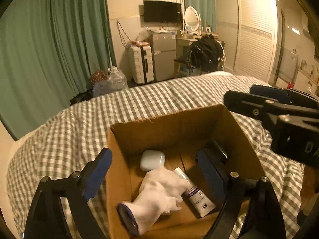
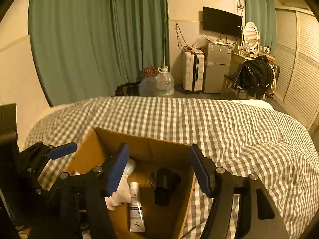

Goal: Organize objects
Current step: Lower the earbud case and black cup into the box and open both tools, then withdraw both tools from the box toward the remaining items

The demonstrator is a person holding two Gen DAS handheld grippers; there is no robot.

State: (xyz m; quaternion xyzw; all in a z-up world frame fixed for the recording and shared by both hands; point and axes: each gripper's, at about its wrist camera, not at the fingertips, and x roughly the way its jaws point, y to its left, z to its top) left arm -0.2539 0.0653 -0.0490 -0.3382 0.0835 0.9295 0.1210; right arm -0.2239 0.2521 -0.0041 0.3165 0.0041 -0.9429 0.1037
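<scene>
On the checked bed (image 1: 159, 99) I've got the cardboard box (image 1: 159, 131). Both claws, left (image 1: 153, 171) and right (image 2: 159, 169), gape wide over it, holding nothing. Inside: white glove (image 1: 159, 191), white tube (image 2: 136, 209) lying lengthwise, cap pointing away, white earbud case (image 1: 152, 160).
</scene>
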